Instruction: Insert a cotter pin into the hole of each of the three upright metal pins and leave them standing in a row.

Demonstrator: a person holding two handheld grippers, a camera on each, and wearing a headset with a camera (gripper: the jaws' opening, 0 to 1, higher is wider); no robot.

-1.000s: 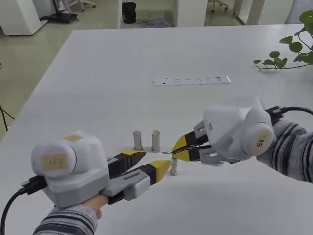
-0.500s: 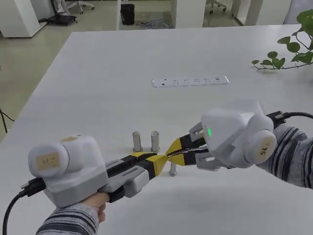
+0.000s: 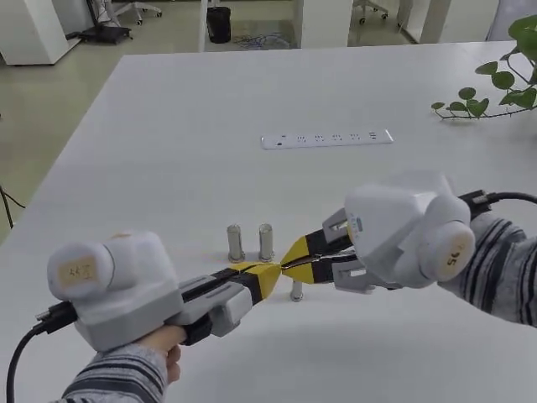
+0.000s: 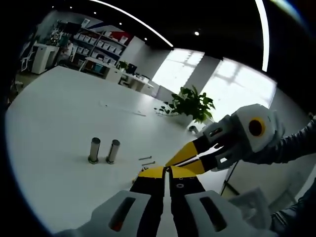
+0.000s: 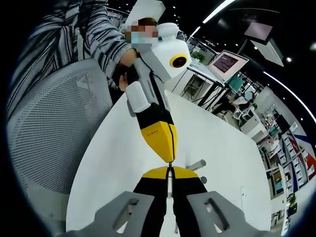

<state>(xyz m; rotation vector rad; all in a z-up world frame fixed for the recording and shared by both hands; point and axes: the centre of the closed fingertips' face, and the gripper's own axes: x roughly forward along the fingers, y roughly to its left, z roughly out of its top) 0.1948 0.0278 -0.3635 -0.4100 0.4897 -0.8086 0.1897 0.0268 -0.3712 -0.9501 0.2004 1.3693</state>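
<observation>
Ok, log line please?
left gripper shut | right gripper shut | tips meet by third pin | two pins upright | two cotter pins loose

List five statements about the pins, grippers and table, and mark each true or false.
1. Two metal pins stand upright side by side. True.
2. The left gripper has its jaws wide open. False: they are closed together.
3. The right gripper holds a thin cotter pin, tip to tip with the left gripper. True.
4. The power strip lies between the pins and the person. False: it lies beyond the pins.
5. The third metal pin stands beside the power strip. False: it stands just beneath the gripper tips.
</observation>
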